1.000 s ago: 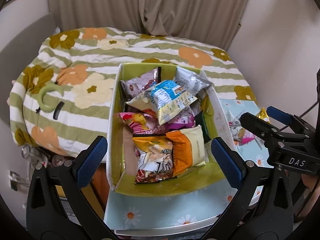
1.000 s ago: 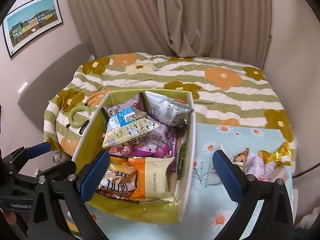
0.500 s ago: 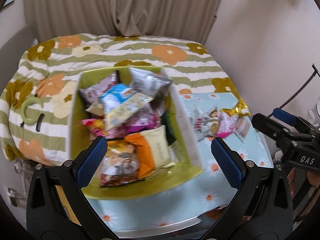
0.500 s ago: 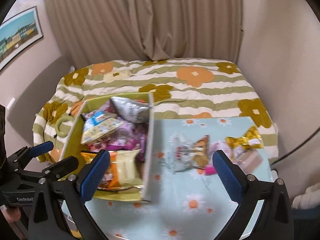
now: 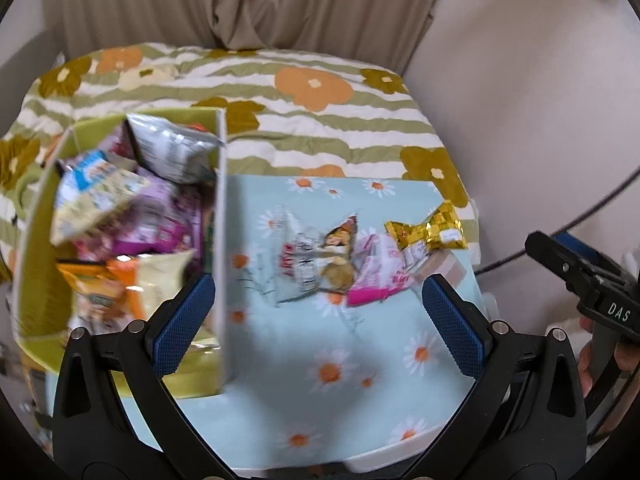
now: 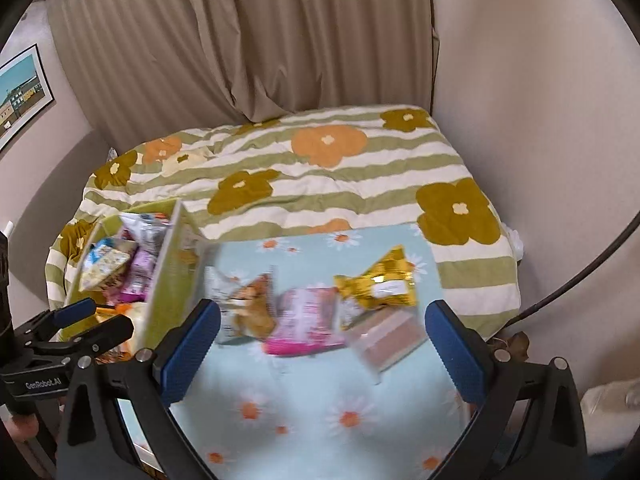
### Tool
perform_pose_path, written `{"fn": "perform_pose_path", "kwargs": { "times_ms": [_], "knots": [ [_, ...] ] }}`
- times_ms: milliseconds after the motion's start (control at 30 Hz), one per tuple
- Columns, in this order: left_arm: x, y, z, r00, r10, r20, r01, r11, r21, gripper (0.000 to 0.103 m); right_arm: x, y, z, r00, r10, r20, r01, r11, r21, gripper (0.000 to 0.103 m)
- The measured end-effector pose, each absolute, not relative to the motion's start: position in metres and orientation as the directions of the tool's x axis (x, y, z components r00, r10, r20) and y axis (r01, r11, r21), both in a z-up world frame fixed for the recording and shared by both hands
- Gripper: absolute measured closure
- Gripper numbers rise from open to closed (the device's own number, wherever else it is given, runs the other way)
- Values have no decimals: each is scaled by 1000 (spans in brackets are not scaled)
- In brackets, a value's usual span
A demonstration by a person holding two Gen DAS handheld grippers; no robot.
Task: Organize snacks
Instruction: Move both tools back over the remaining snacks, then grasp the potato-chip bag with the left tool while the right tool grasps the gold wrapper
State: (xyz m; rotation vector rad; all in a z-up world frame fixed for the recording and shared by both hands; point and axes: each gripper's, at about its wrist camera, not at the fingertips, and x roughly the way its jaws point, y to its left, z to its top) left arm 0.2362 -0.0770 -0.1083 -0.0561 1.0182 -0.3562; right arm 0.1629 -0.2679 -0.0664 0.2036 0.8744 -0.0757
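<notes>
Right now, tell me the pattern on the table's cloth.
Pale blue tablecloth with white-and-orange daisies; clearest in the right wrist view.

"DAS" marks the right gripper [image 5: 588, 276]; "GenRobot.AI" the left gripper [image 6: 76, 320].

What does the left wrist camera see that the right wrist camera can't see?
Only the left wrist view looks right down into the green box, showing the orange packet at its near end. Only the right wrist view shows the framed picture on the wall. Both show the gold packet, the pink packet, the flowered tablecloth, the striped blanket and the curtain. Each view also catches the other gripper: the right gripper and the left gripper. Both are open.
</notes>
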Motion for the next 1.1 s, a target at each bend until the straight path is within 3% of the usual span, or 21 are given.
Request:
{"fn": "perform_pose_path", "kwargs": {
  "times_ms": [567,833,1100],
  "knots": [
    [305,-137,-222,366,-170,-915,77,985,-152,0,242,-349,-175,477,198,-856,31,970,242,1],
    [330,-143,-260,314,-165,-935,61,986,-154,0,268,-351,-205,426,222,-877,27,966,258,1],
    [346,-148,-281,286,-103,-953,94,992,-79,1,284,-349,-224,396,255,-882,4,960,279,1]
  ]
}}
